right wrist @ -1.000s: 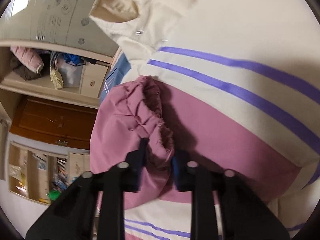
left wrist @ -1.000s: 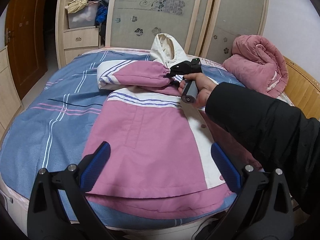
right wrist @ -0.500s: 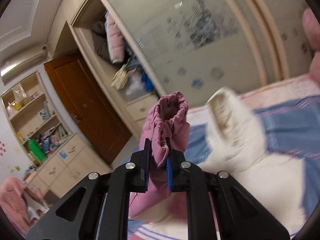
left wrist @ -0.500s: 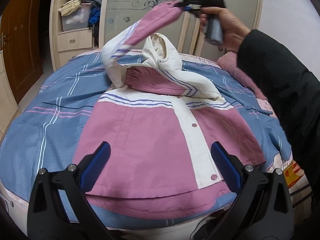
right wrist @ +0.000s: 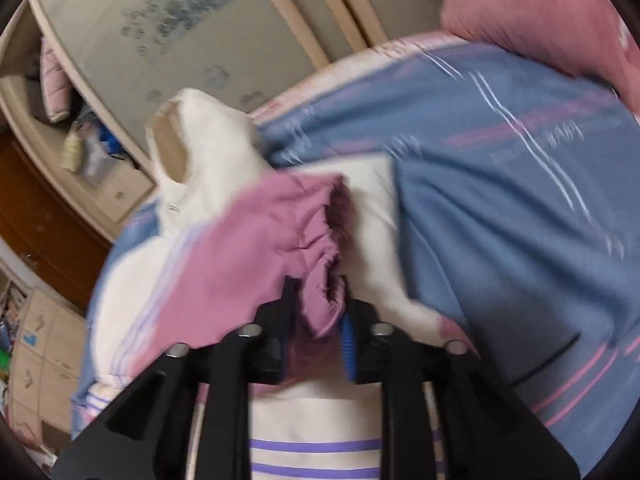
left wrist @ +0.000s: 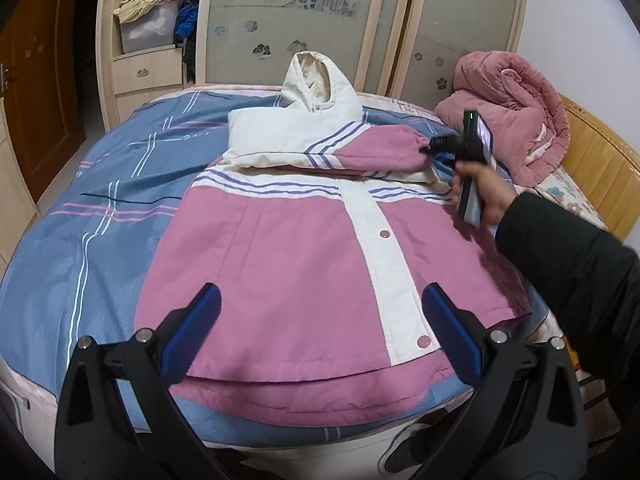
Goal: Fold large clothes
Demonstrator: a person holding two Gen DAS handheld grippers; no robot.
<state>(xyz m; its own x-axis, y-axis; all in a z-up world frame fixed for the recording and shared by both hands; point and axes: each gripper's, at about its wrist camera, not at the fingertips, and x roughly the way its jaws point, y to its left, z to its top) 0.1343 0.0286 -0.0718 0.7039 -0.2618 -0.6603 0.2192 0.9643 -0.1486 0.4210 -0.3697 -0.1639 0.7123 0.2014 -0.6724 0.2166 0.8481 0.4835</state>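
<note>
Pink-and-cream padded hooded jacket (left wrist: 304, 248) lies front-up on the bed with the blue striped cover (left wrist: 100, 216), hem toward the left wrist camera, cream hood (left wrist: 316, 84) toward the wardrobe with frosted flower-pattern sliding doors (left wrist: 304, 12). Snap placket runs down the middle, closed.

One pink sleeve (left wrist: 380, 148) is folded across the chest, lying crosswise just below the hood, its gathered cuff (right wrist: 324, 272) pointing to the right side of the bed.

Right tongs (right wrist: 318, 320): at the cuff end of that sleeve, gripped by a hand (left wrist: 480, 192) in a black sleeve. Jaws have just been opening. In the right wrist view the cuff sits between the two fingers, with the blue pad on the right side showing bare below the fabric; the frame is motion-blurred, so the pads look to have let go, though light contact on the left side cannot be ruled out.

Left tongs (left wrist: 320, 332): jaws wide apart, nothing between them, hovering over the jacket hem near the bed's edge.

Bundled rose-pink quilted blanket (left wrist: 508, 112) at the far right of the bed, apart from the jacket. Open wardrobe shelf (left wrist: 152, 28) at left holds piled clothes.
</note>
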